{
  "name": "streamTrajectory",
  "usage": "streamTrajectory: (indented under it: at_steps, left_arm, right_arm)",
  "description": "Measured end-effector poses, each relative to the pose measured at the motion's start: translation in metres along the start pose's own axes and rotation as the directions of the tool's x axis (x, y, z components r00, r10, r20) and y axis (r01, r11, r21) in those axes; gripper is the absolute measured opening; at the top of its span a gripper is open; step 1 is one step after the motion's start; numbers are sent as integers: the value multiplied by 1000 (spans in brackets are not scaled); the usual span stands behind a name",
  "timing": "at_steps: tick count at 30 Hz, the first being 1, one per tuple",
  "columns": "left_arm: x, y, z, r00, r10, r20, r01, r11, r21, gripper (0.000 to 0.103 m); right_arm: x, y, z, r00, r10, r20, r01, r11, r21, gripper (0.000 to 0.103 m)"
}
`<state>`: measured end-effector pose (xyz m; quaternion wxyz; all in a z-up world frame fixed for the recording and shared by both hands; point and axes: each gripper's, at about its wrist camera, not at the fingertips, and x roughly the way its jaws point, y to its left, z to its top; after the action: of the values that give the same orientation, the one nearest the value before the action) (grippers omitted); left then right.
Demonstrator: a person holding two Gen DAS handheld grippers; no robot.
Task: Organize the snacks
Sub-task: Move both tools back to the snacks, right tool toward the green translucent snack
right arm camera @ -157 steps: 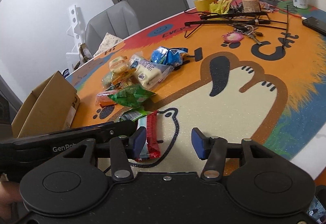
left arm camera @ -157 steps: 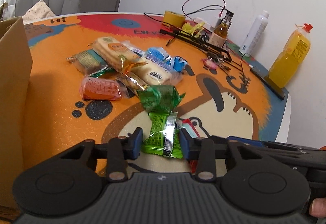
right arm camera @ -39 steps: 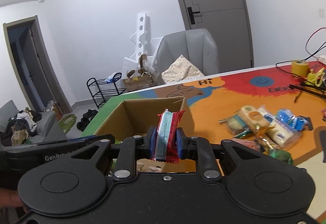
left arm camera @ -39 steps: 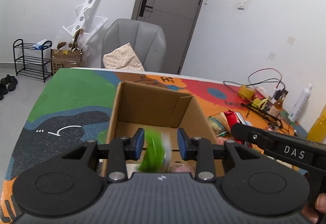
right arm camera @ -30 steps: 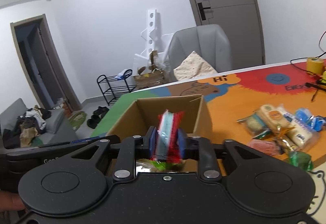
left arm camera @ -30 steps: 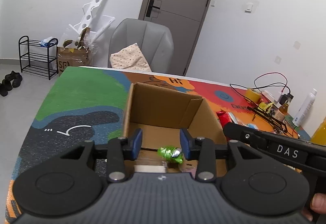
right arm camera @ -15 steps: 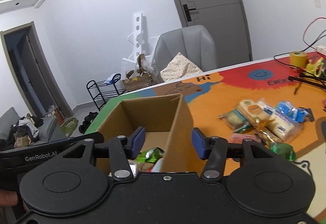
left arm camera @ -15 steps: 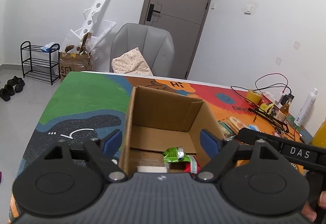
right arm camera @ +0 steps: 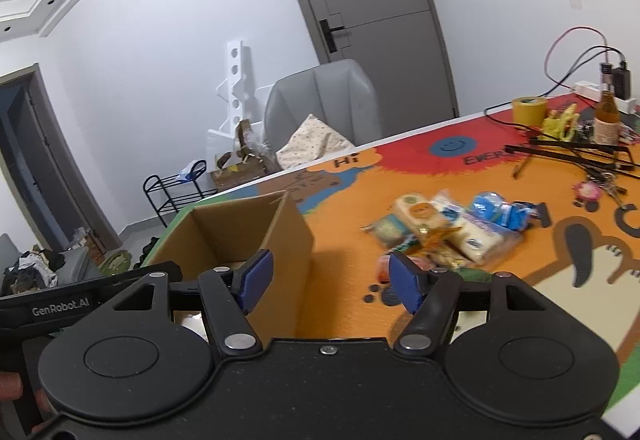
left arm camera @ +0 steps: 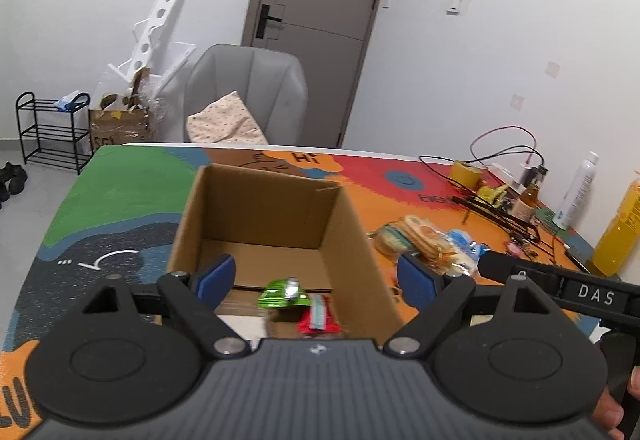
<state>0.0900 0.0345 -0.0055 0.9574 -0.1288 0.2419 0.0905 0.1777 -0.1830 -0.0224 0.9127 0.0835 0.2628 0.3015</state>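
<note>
Box (left arm camera: 256,224) floor visible only in left view: green snack (left arm camera: 282,294) and red snack (left arm camera: 319,320) lie inside, touching. Left gripper (left arm camera: 316,282) above box, fingers wide apart after opening, nothing between. Right view: right gripper (right arm camera: 330,282) astride box's right wall, fingers apart, just opened, empty. Colourful mat (right arm camera: 352,260) covers table; snack pile (right arm camera: 448,232) right of box. Chair (left arm camera: 246,91), door (left arm camera: 320,27) behind.

The left gripper's body hides the near end of the cardboard box (left arm camera: 360,240) and the lower part of the red snack (left arm camera: 318,320) at lower centre. In the right wrist view the box's near wall conceals its contents. The snack pile (right arm camera: 448,232) at centre right is blurred, its labels unreadable. The orange bottle (left arm camera: 618,228) is cut by the right edge.
</note>
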Motion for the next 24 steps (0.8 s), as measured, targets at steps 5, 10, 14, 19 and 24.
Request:
streamTrajectory:
  at_steps: [5, 10, 14, 19, 24]
  left_arm:
    - [1, -19, -3, 1000, -27, -9, 27, 999, 23, 87]
    - [4, -35, -4, 998, -54, -16, 54, 998, 40, 87]
    - [8, -50, -5, 997, -72, -22, 73, 996, 55, 87]
    - [14, -69, -7, 994, -99, -34, 102, 992, 81, 87]
    - [20, -86, -8, 992, -119, -42, 123, 987, 100, 87]
  right_arm:
    - [-10, -17, -2, 1000, -29, 9, 29, 1000, 9, 66]
    - [-19, -36, -4, 998, -63, 16, 62, 998, 33, 66]
    - [-25, -50, -5, 996, -85, 23, 83, 995, 49, 66]
    - [-31, -64, -7, 994, -105, 26, 103, 993, 62, 66]
    - [-35, -80, -7, 992, -119, 30, 117, 990, 83, 66]
